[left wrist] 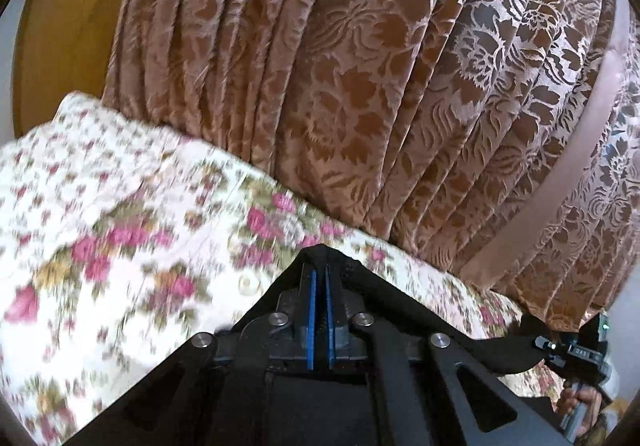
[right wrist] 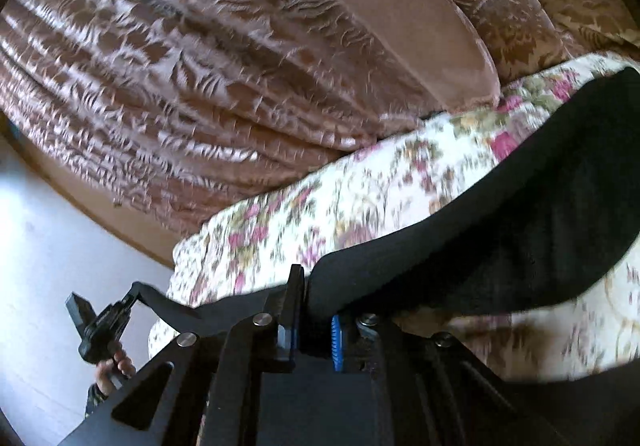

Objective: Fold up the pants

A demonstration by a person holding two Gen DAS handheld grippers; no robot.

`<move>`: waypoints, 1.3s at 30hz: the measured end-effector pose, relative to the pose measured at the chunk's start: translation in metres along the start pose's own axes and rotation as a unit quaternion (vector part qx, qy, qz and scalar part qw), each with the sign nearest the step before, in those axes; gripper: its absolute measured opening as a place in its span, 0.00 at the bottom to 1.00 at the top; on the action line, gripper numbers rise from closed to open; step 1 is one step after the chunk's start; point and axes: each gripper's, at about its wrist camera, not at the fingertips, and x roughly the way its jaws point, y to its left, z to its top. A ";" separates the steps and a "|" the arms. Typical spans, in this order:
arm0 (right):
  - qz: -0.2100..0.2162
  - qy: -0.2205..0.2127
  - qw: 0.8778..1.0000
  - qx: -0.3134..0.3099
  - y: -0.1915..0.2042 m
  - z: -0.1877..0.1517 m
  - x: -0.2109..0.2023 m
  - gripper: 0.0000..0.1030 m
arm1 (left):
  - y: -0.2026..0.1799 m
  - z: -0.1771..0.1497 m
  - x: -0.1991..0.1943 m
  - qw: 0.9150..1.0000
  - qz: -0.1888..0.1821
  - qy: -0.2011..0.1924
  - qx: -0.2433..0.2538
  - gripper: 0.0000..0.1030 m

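Home bedroom: floral bedspread, heavy brown patterned curtains

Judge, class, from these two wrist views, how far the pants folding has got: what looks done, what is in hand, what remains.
Done: both grippers have hold of the black pants. In hand: the left gripper and right gripper are each shut on the cloth, holding it above the floral bedspread. Left: no finished fold shows; folding and laying the pants down seem still ahead.

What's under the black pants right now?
The floral bedspread shows beneath the black pants, which the left gripper and right gripper hold. Whatever lies directly under the fabric is hidden.
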 end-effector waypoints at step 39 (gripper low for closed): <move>-0.030 0.099 0.993 -0.050 -0.027 -0.123 0.008 0.07 | 0.062 -0.143 -0.058 0.970 -0.005 0.083 -0.228 0.00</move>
